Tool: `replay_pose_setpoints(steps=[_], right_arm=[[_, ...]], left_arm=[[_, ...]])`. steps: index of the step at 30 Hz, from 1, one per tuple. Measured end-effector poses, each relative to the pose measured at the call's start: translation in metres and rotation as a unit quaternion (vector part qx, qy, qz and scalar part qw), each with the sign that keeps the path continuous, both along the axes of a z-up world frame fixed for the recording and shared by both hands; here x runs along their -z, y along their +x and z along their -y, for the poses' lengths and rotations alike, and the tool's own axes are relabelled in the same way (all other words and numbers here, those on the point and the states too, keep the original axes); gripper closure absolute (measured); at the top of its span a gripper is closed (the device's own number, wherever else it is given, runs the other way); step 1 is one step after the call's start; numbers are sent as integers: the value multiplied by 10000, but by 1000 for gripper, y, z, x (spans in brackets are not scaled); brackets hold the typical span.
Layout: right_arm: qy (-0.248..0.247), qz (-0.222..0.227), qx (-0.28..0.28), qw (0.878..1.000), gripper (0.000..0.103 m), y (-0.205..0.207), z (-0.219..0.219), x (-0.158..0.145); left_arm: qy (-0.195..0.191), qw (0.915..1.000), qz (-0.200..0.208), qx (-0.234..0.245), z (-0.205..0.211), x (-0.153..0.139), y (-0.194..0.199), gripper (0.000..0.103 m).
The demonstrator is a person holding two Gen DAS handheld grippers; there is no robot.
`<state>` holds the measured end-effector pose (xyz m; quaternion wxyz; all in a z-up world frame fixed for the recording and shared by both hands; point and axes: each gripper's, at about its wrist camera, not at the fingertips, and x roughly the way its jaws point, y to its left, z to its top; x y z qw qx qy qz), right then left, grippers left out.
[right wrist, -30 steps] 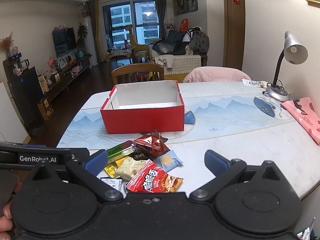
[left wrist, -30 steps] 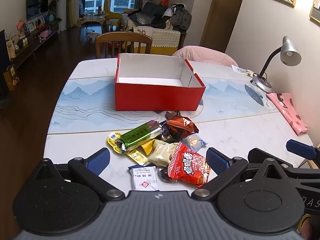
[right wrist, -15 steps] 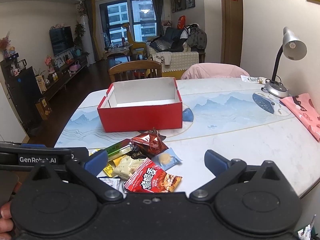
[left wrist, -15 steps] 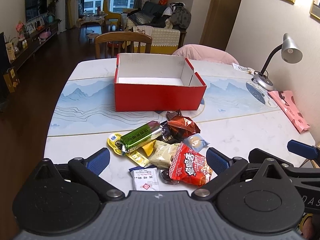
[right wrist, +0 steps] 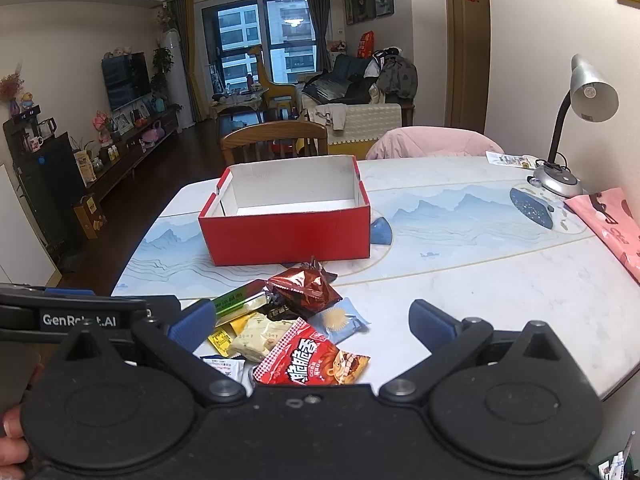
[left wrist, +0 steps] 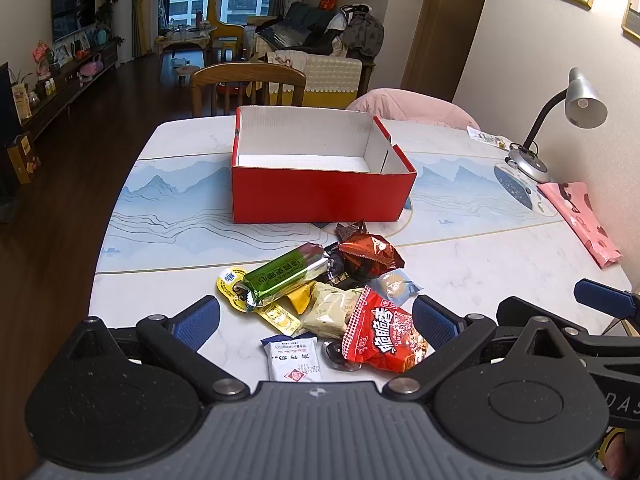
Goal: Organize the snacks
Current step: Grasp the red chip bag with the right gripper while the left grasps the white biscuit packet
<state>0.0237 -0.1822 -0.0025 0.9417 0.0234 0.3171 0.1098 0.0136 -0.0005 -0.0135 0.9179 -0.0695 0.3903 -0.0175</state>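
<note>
Both the left tongs (left wrist: pixel 316 316) and right tongs (right wrist: pixel 312 320) hang released above a heap of snacks (left wrist: pixel 332 292) on the marble-patterned desk (left wrist: pixel 480 264); overlapping wrappers hide the lower packets. Behind the heap stands an empty red box (left wrist: pixel 320 196). A lamp (left wrist: pixel 576 108) sits at the desk's right edge, and a wooden chair (left wrist: pixel 248 88) beyond.

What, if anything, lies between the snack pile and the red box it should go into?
Nothing visible. Only bare table separates the snack pile from the red box, whose top is open. Both the left gripper and right gripper are open and hold nothing.
</note>
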Motion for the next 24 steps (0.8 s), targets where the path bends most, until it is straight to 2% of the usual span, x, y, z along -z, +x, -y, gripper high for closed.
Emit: replay_pose_setpoints(steps=[7,10,12,16,24], right_arm=[[-8,-12,-64,10000,0,1,-2,0],[-194,100,-278,9994,0,4,-8,6],[-368,109,-425,9984,0,9,-8,15],[-440,-247,-693,9963,1,22,-3,42],[-714,-582,-1419,9856,3,47,-3,89]], left_arm=[[-18,10000,-22,8,-3,1,2,0],[99,9999,-7,-42,-8,10,6,0],[124,9998,-47,-118,-14,20,11,0],[365,9992,-34,-159,-19,40,17,0],[278,9979,-563,143,-20,76,30,0]])
